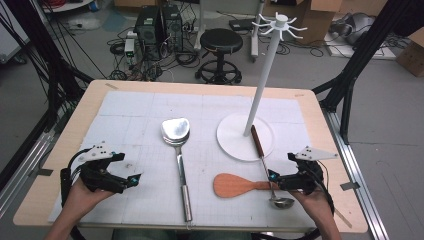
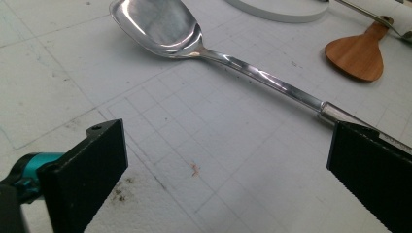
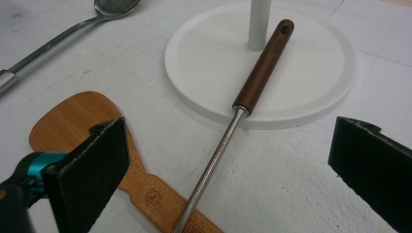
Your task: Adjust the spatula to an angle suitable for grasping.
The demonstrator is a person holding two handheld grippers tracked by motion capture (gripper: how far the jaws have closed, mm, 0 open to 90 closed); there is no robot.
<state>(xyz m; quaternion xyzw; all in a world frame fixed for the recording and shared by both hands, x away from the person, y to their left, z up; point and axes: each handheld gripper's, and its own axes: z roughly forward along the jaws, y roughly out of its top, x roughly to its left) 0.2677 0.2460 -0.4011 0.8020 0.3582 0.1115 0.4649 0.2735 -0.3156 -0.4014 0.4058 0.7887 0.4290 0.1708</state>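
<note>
Because the ladle [image 3: 228, 131] lies across the wooden spatula [image 3: 73, 126] with its handle propped on the rack base [image 3: 311, 82], beside which both wide-open, empty hand-held grippers (right [image 3: 228, 160], left [image 2: 223, 165]) are held, either utensil could be dragged or rolled if the wrong one is pinched.

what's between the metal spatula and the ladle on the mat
The wooden spatula lies between the metal spatula and the ladle, its handle running under the ladle's shaft. The high view shows this; around it the white mat is bare.

Left hand-held gripper [image 1: 131, 180] and right hand-held gripper [image 1: 274, 176], both low, jaws wide apart, pointing inward.
</note>
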